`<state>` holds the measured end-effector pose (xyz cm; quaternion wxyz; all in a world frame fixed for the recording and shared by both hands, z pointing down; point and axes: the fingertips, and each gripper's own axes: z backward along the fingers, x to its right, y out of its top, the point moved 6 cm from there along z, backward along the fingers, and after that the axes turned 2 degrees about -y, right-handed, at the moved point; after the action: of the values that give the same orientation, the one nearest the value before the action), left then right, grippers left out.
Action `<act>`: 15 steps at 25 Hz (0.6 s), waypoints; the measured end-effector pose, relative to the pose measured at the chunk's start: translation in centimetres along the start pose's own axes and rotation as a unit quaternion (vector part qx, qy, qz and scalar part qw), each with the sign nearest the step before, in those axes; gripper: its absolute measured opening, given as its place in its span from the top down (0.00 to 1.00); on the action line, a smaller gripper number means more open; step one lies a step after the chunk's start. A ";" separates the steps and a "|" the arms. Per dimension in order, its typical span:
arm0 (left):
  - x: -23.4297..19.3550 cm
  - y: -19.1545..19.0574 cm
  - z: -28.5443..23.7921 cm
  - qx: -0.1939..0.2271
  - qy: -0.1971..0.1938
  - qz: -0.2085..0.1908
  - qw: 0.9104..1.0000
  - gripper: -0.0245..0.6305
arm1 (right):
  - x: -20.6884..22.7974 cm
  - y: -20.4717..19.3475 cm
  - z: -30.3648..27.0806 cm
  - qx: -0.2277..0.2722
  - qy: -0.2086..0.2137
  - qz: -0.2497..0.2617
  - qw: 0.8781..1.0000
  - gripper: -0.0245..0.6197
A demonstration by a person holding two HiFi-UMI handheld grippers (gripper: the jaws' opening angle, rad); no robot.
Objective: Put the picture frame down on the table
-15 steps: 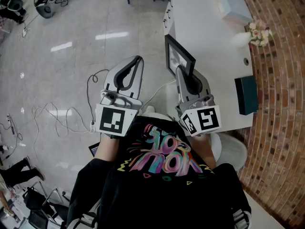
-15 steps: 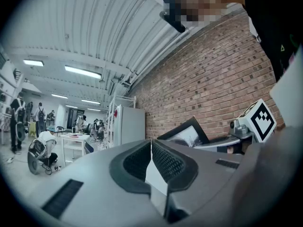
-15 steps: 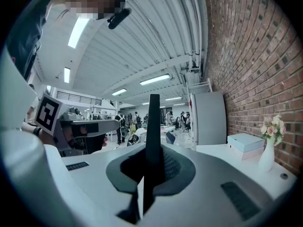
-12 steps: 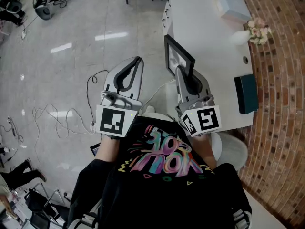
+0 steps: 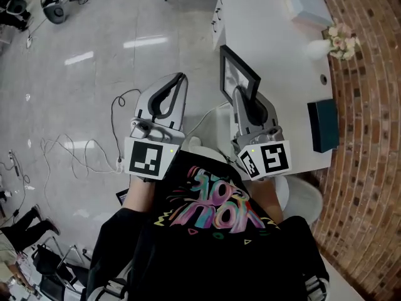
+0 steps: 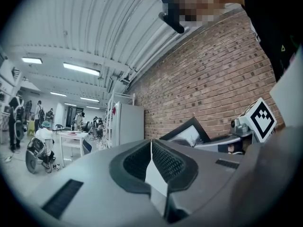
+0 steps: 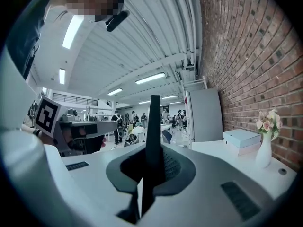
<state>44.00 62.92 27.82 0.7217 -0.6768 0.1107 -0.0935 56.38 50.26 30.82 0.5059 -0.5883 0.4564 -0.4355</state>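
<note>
Near the middle of the head view, the right gripper (image 5: pixel 240 94) is clamped on the black picture frame (image 5: pixel 237 75), which stands upright at the near edge of the white table (image 5: pixel 263 24). Its lower part is hidden behind the jaws, so contact with the table cannot be told. At centre left, the left gripper (image 5: pixel 180 78) has its jaws pressed together on nothing; the right gripper view shows only the frame's thin dark edge.

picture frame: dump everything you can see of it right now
The picture frame is rectangular, with a black border around a pale greyish picture. It is held on edge by the right gripper, whose jaws are shut on its lower side; that gripper's view shows it edge-on. It is at the white table edge, not laid flat.
</note>
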 end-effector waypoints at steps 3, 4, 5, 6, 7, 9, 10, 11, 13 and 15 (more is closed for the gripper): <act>-1.7 -0.6 -1.3 -0.002 -0.007 0.001 1.000 0.92 | -0.1 -0.3 -2.0 -0.003 -0.003 0.001 1.000 0.90; -2.4 -0.9 -2.1 -0.005 -0.011 0.002 1.000 0.92 | 0.1 -0.4 -2.9 -0.005 -0.006 0.001 1.000 0.90; -3.2 -1.2 -3.1 -0.008 -0.016 0.003 1.000 0.92 | 0.4 -0.5 -4.0 -0.007 -0.010 0.001 1.000 0.90; -4.1 -1.4 -4.2 -0.011 -0.022 0.005 1.000 0.92 | 0.7 -0.6 -5.1 -0.008 -0.015 -0.001 1.000 0.90; -5.1 -1.6 -5.3 -0.013 -0.028 0.006 1.000 0.92 | 0.9 -0.6 -6.4 -0.010 -0.019 -0.003 1.000 0.90; -7.3 -1.9 -7.6 -0.015 -0.039 0.008 0.999 0.92 | 1.5 -0.6 -9.2 -0.014 -0.027 -0.006 1.000 0.90; -8.5 -2.0 -8.7 -0.017 -0.044 0.009 0.999 0.92 | 1.8 -0.5 -10.7 -0.015 -0.031 -0.006 0.999 0.90; -9.9 -2.1 -9.9 -0.018 -0.050 0.009 0.999 0.92 | 2.0 -0.4 -12.4 -0.017 -0.036 -0.006 0.999 0.90; -12.7 -1.9 -12.1 -0.018 -0.062 0.008 0.998 0.92 | 2.5 0.2 -15.7 -0.017 -0.045 -0.007 0.999 0.90; -15.7 -1.5 -14.1 -0.015 -0.070 0.007 0.997 0.92 | 2.9 1.0 -19.0 -0.015 -0.055 -0.006 0.998 0.90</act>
<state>24.93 53.81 29.00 0.7178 -0.6920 0.0660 -0.0389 38.36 43.63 32.01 0.5184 -0.6215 0.4315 -0.3985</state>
